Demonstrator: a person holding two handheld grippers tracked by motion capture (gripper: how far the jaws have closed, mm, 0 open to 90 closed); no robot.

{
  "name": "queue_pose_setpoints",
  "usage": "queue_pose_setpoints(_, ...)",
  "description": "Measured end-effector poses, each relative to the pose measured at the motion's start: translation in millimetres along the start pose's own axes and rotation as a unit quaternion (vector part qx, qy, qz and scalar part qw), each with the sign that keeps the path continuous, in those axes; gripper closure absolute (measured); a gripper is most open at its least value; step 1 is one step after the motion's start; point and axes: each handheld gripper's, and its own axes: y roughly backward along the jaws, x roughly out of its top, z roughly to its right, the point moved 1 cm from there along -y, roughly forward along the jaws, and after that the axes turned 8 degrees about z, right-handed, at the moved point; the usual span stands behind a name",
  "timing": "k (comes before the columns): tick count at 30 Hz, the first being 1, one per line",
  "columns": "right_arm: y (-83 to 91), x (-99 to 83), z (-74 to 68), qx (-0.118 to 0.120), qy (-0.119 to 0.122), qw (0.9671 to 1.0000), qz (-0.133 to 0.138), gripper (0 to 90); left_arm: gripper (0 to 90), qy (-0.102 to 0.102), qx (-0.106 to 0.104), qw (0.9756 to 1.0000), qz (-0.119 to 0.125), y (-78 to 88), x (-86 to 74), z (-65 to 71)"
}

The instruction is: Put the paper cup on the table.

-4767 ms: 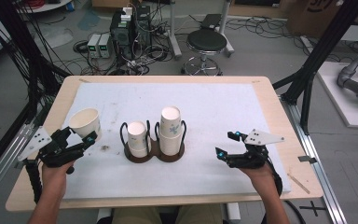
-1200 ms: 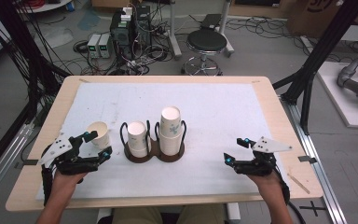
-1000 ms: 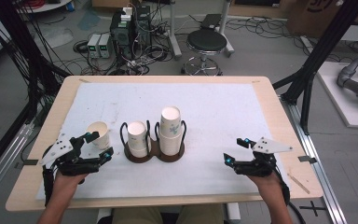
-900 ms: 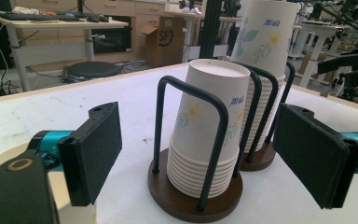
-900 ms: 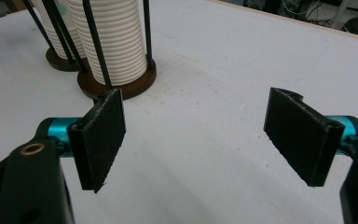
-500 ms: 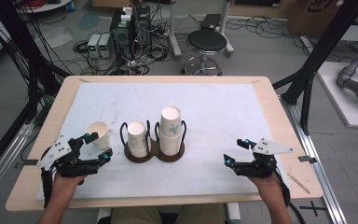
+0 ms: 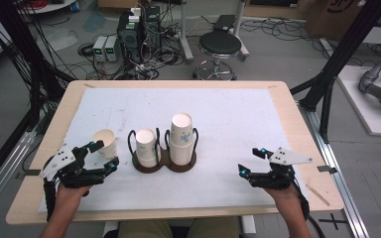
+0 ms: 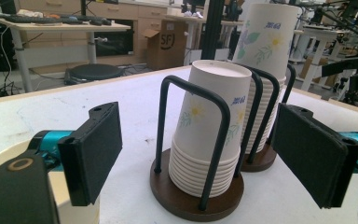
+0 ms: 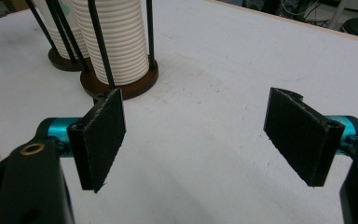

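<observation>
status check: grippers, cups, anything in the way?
Left gripper open, empty, beside the loose cup. Right gripper open, empty, low over the mat. Two cup stacks sit in the wire holder. Nothing blocking.

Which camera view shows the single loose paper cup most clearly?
The high view: the loose cup stands upright on the white mat, left of the holder, whole and unobstructed. In the left gripper view, just a cream edge shows at bottom left, behind the jaw. The right gripper view faces the stacked cups.
</observation>
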Motion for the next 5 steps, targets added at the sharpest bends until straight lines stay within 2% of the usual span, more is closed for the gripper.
queue_pose_setpoints(5, 0.1, -0.1, 1.1, -0.001, -0.001, 1.0, 0.001, 21.3, 16.3, 0.002, -0.001, 1.0, -0.001, -1.3, -0.7, -0.9)
